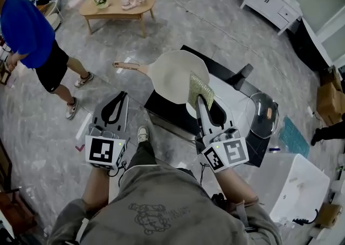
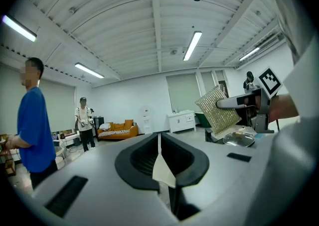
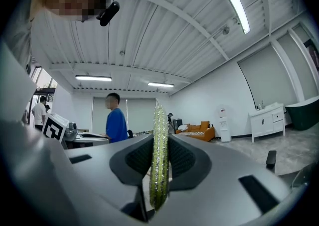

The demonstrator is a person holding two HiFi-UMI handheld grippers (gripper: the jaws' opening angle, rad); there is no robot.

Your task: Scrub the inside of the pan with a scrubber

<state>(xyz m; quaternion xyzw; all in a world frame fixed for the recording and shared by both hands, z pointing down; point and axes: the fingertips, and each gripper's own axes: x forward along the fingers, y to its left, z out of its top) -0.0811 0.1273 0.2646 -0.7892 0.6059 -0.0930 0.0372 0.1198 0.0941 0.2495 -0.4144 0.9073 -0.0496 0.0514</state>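
A cream pan (image 1: 173, 74) with a wooden handle (image 1: 126, 66) rests on the black stand (image 1: 167, 111) in front of me, its inside facing up and bare. My right gripper (image 1: 201, 99) is shut on a yellow-green mesh scrubber (image 1: 199, 88), held upright over the pan's near right rim. In the right gripper view the scrubber (image 3: 159, 155) stands edge-on between the pads. The left gripper view shows the scrubber (image 2: 217, 108) from the side. My left gripper (image 1: 122, 96) hangs shut to the left of the stand, over the floor, clear of the pan.
A glass lid (image 1: 262, 111) lies at the stand's right end, a teal cloth (image 1: 294, 136) beyond it. A white bin (image 1: 299, 184) stands at lower right. A person in a blue shirt (image 1: 32, 33) stands at the left near a wooden coffee table (image 1: 116, 4).
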